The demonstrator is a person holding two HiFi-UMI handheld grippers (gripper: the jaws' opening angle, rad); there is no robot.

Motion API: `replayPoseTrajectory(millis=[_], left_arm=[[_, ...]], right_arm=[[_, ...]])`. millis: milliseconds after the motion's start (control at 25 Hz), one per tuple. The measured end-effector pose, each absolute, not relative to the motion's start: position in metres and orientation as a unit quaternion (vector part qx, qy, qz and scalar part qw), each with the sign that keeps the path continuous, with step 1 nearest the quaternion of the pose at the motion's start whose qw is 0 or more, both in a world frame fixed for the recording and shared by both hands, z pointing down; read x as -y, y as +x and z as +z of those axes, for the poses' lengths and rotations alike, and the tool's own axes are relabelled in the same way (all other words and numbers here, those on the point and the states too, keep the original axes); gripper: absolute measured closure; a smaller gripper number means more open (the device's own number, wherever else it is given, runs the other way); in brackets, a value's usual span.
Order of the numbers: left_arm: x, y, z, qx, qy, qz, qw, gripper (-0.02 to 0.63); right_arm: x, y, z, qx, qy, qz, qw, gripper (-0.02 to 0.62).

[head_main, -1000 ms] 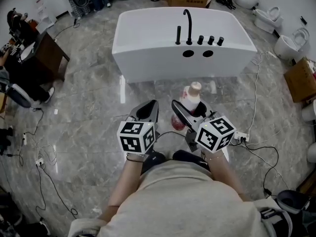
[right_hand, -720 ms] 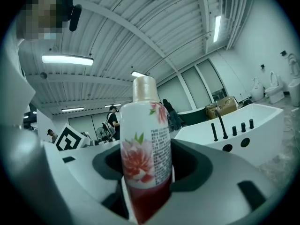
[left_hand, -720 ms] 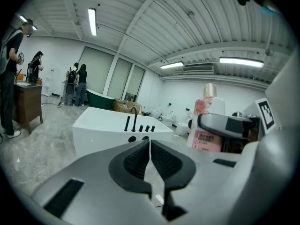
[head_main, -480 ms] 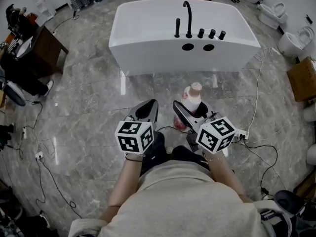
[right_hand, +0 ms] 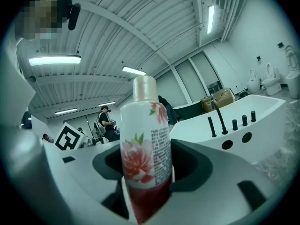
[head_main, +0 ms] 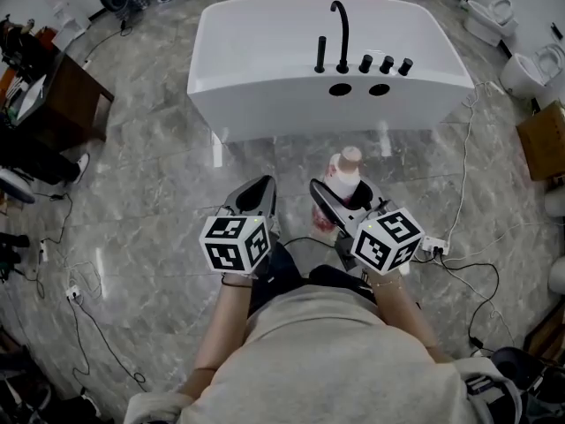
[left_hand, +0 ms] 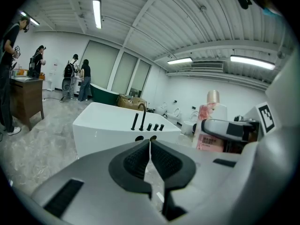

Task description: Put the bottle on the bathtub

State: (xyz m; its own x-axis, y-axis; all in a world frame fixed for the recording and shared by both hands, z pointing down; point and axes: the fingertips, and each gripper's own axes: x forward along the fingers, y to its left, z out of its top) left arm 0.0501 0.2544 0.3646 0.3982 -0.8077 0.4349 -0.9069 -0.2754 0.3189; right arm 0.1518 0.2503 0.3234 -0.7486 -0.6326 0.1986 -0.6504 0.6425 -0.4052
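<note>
One left gripper [head_main: 262, 185], jaws closed together, nothing between. One right gripper [head_main: 340, 197] just beside, jaws gripping upright flower-printed bottle [head_main: 342, 173], pale cap uppermost, above grey marble floor [head_main: 159, 193]. Farther off, well apart: one white bathtub [head_main: 265, 60], black faucet [head_main: 340, 26] and knobs [head_main: 386, 64] along near rim.

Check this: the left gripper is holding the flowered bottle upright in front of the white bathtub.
Wrong gripper: the right gripper is holding the flowered bottle upright in front of the white bathtub, as the right gripper view shows. The left gripper is shut and empty.
</note>
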Motion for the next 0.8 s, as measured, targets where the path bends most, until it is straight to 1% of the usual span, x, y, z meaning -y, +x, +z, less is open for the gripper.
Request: replayPoseTrajectory(millis=[280,440,640,800], left_arm=[[-0.128,-0.014,0.36,0.522,0.804,0.105,0.264,0.594],[-0.053,-0.043,0.351,0.495,0.822,0.111,0.258,0.594],[0.026,-0.07,0.345,0.478,0.836,0.121,0.242,0.594],[0.069,-0.092,0.343,0.471,0.841,0.126,0.233,0.594]], right_arm=[[-0.123,0.084,0.315,0.903,0.364,0.228,0.014,0.347],[-0.047,0.045,0.299,0.901,0.376,0.214,-0.003,0.347],[0.033,0.018,0.29,0.898,0.39,0.204,-0.025,0.347],[0.074,-0.002,0.29,0.895,0.395,0.206,-0.027,0.347]])
